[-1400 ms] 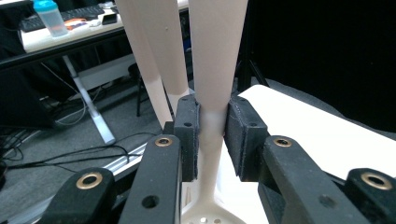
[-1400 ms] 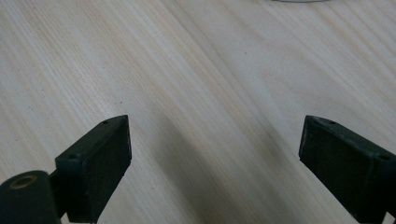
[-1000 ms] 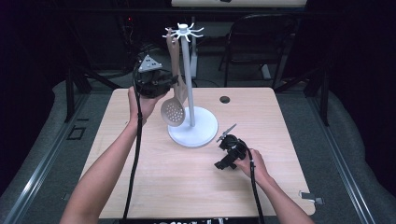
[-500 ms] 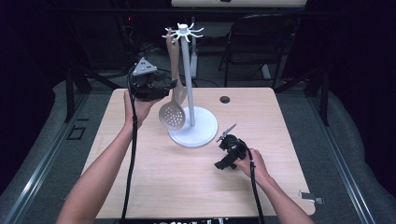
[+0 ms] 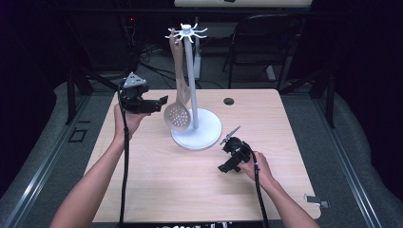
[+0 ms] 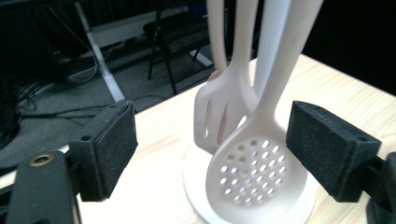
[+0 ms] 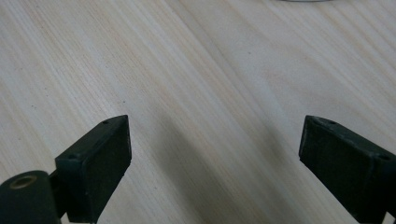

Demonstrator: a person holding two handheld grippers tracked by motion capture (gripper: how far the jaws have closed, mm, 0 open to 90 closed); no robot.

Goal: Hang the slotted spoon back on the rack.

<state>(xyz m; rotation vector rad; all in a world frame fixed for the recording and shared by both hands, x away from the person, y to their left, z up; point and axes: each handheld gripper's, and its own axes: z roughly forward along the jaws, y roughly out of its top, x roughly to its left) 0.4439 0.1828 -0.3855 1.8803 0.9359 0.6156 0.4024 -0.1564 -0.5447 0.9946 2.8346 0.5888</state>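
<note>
Jaws, L gripper point(image 5: 161, 101): wide apart, nothing between the pads; they've just been opening. In your left gripper view the pads point(image 6: 108, 154) stand either side of the pic w/ the skimmer bowl seen between them but farther off, no contact. Jaws, R gripper point(image 5: 227, 153): also wide, empty, bare table point(image 7: 201, 93) under them; it rests low on the tabletop near the front-right, well apart from the rack. Item: slotted skimmer point(image 5: 177, 114), pale beige, hanging from a hook of the white utensil stand point(image 5: 192, 71); handle runs up to the hook crown, perforated bowl point(image 6: 254, 170) at the bottom, just above the round base point(image 5: 209, 133). Long axis: near vertical, slightly tilted. A 2nd utensil, slotted turner point(image 6: 219, 116), hangs behind it, close by, next to the post. Key relation: skimmer lies straight ahead of your L jaws, to their right in the high view, near but apart; the jaws point level at the bowl end, not the handle. L hand is clearly the nearer one. Judgement: skimmer looks already hung, so your L is prob. clear to back off; if you re-grip, go for the handle above the bowl, pads across the vertical axis, and mind the turner behind.
</note>
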